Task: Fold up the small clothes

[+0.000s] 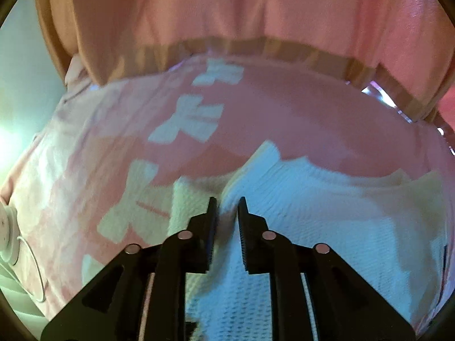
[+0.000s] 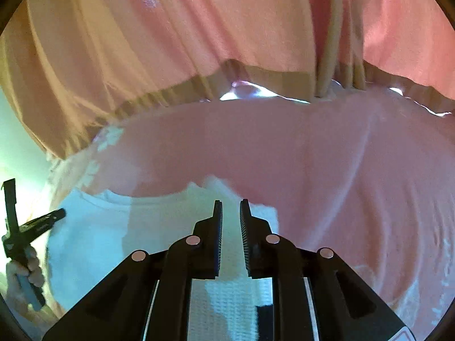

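Note:
A white waffle-knit garment lies on a pink bedspread with white dragonfly prints. My left gripper is shut on a raised fold of the white garment. In the right wrist view the same garment spreads to the left, and my right gripper is shut on its edge, the cloth running between the fingers. The left gripper shows at the far left of the right wrist view, held by a hand.
A pink curtain with a tan hem hangs behind the bed in both views. A tan cord hangs down at the right. A white round object with a cable lies at the left edge.

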`<state>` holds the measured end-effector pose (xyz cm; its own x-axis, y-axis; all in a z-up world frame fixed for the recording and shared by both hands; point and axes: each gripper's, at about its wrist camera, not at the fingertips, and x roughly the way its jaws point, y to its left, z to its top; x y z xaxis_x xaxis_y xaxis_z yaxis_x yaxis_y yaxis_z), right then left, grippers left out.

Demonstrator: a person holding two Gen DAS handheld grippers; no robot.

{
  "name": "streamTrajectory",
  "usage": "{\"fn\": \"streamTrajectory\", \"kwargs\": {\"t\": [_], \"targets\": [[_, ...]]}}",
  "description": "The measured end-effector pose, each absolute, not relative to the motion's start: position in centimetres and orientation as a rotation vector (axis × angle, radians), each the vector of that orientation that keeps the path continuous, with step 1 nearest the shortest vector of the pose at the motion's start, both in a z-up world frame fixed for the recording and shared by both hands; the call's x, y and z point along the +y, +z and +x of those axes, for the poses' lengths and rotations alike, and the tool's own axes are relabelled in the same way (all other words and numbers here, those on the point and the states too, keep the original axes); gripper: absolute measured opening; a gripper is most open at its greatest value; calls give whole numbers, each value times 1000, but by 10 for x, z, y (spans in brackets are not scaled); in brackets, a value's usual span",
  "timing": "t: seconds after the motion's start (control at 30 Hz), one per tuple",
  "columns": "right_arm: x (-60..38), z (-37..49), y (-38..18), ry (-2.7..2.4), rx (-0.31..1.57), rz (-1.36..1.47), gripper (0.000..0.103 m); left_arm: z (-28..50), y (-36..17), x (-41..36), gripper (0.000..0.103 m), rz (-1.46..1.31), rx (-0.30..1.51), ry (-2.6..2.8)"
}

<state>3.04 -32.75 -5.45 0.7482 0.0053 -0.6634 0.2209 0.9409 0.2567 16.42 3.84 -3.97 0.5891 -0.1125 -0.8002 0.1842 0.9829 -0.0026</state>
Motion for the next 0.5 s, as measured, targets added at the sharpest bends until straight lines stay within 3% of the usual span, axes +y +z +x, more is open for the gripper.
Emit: {"fn": "streamTrajectory", "kwargs": {"t": [0.13,0.3,0.5], "targets": [[-310,49,-60,-78,742,307,15,168,-39,18,20,89,911,-193],[-322,79,-115,-198,952,295,0,190,-77,12,22,119,1052,-118],[-327,59,-92,-206,847,254,0,186,-68,17,22,92,1027,-111]]}}
